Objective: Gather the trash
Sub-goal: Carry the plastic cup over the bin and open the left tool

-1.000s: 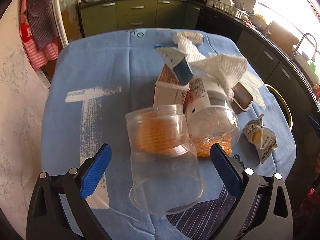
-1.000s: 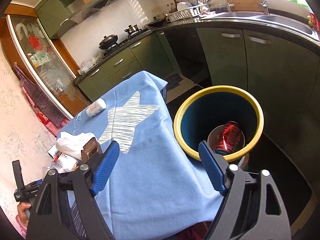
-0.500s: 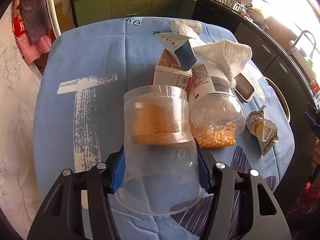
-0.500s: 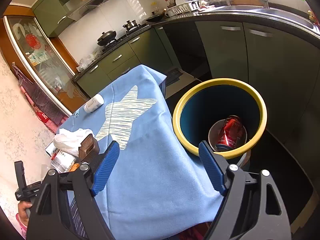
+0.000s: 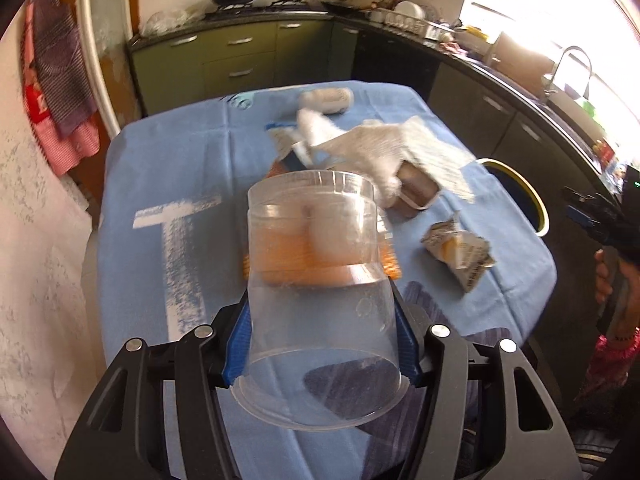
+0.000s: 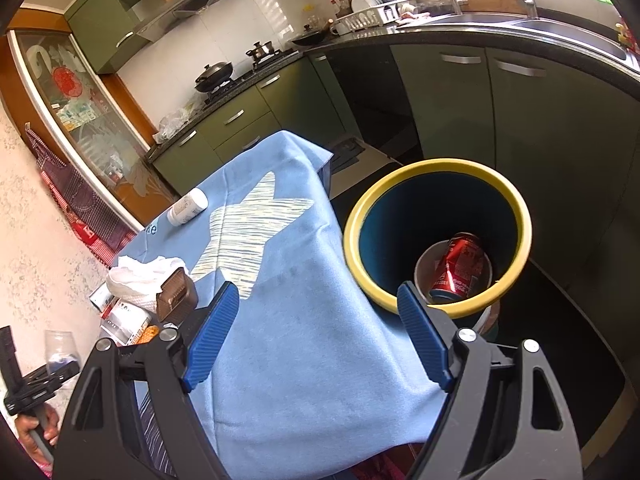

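My left gripper [image 5: 320, 340] is shut on a clear plastic cup [image 5: 316, 280] and holds it lifted above the blue tablecloth [image 5: 168, 168]. Behind it lie a white cloth [image 5: 384, 144], a brown box [image 5: 418, 188], a crumpled snack wrapper [image 5: 460, 250] and a white bottle [image 5: 326, 100]. My right gripper [image 6: 316, 336] is open and empty, over the table's edge beside a yellow-rimmed bin [image 6: 438, 168] that holds a red can [image 6: 460, 266]. The held cup also shows at the far left of the right wrist view [image 6: 60, 346].
Green kitchen cabinets [image 5: 240, 56] and a counter with a sink [image 6: 560, 28] surround the table. The bin rim [image 5: 520, 190] shows past the table's right edge. A milk carton [image 6: 124, 316] and other trash lie under the white cloth [image 6: 136, 280].
My left gripper closed on the clear cup and lifted it off the table. The right gripper stayed open and shifted slightly by the bin.
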`<state>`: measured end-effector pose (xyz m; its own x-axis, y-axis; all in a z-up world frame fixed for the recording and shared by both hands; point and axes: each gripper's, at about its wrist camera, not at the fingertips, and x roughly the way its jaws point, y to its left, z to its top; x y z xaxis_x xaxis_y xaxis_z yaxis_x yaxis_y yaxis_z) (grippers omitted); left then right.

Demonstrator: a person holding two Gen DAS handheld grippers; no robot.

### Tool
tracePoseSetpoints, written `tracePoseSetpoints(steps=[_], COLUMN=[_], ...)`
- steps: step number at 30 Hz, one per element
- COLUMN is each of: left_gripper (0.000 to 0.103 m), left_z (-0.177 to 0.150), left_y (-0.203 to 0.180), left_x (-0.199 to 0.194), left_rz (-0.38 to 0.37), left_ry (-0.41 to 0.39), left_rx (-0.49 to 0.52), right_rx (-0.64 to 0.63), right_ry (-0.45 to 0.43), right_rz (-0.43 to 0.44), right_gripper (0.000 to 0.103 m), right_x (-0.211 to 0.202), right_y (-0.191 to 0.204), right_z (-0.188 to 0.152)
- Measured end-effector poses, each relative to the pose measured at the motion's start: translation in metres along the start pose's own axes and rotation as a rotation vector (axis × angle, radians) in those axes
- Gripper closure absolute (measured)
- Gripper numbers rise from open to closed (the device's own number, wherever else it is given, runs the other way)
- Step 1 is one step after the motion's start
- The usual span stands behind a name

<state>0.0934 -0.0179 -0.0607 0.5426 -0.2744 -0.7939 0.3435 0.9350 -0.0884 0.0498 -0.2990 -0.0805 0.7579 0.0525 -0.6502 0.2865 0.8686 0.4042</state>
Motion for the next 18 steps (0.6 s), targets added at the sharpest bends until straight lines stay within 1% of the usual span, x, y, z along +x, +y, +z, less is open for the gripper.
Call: tracePoseSetpoints(steps=[3, 9, 12, 18], left_gripper=[0.045, 0.044, 0.044, 0.044], left_z=[0.01, 0.047, 0.071, 0.114], left_y=[-0.022, -0.081, -0.121, -0.213], left_x=[-0.005, 0.008, 0.024, 0.06], left_rz=[-0.049, -0.154, -0.215, -0.303], left_ry=[-0.012, -0.028, -0.025, 0.008], left_rx=[0.051, 0.159, 0.218, 0.346], right_rx=[0.01, 0.033, 0.048, 0.095], right_ry=[-0.008, -0.049, -0.075, -0.13], right_rz=[-0.009, -0.049, -0.075, -0.142], right_gripper=[0.026, 0.026, 0.026, 0.025], right_x=[-0.004, -0.016, -0.025, -0.04], right_y=[-0.006, -0.024, -0.035, -0.065], right_z=[0.0, 0.0, 0.001, 0.003])
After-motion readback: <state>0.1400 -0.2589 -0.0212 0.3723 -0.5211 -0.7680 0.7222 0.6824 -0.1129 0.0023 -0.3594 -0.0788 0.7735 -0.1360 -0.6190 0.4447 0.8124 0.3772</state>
